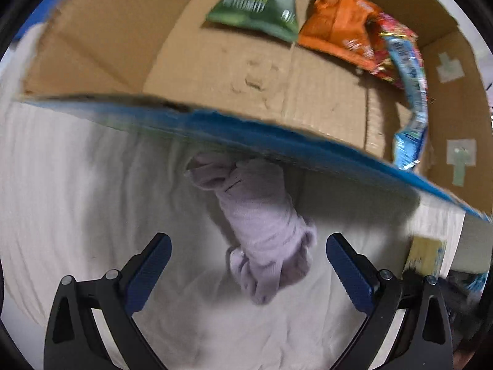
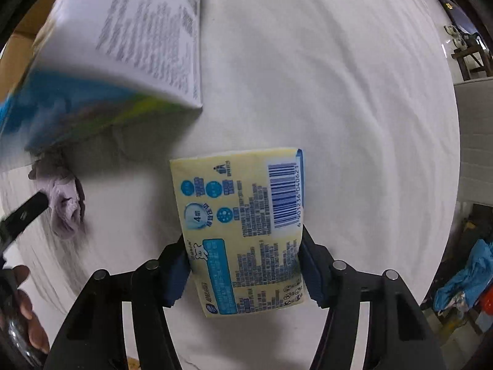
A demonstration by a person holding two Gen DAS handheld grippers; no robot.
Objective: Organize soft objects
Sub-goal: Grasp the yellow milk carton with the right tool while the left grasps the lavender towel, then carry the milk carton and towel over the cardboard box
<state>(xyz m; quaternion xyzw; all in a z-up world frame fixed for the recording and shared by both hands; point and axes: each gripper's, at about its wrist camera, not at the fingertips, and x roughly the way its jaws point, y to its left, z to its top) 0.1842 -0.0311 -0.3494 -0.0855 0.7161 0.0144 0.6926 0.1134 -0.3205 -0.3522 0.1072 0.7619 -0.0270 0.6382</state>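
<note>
Two grippers work over a white sheet beside a cardboard box. Much is blurred: the box's blue-edged near wall smears across the left wrist view and hides the far end of a lilac rolled cloth, whose top tucks under the box's edge. The print on the snack bags inside the box, a green bag, an orange bag and a blue-and-red packet leaning on the right wall, is too smeared to read. A yellow pack at that view's right rim is cut off.

The left gripper stands spread wide, its blue pads either side of the cloth's near end without touching it. The cloth lies on the sheet, long axis running away from the gripper toward the box, leaning slightly left.

The right gripper pinches a yellow tissue pack by its lower half, barcode side up. The pack's long axis points forward along the fingers, above the sheet, right of the box's corner. A dark fingertip of the left gripper touches or overlaps the cloth at the left edge.
</note>
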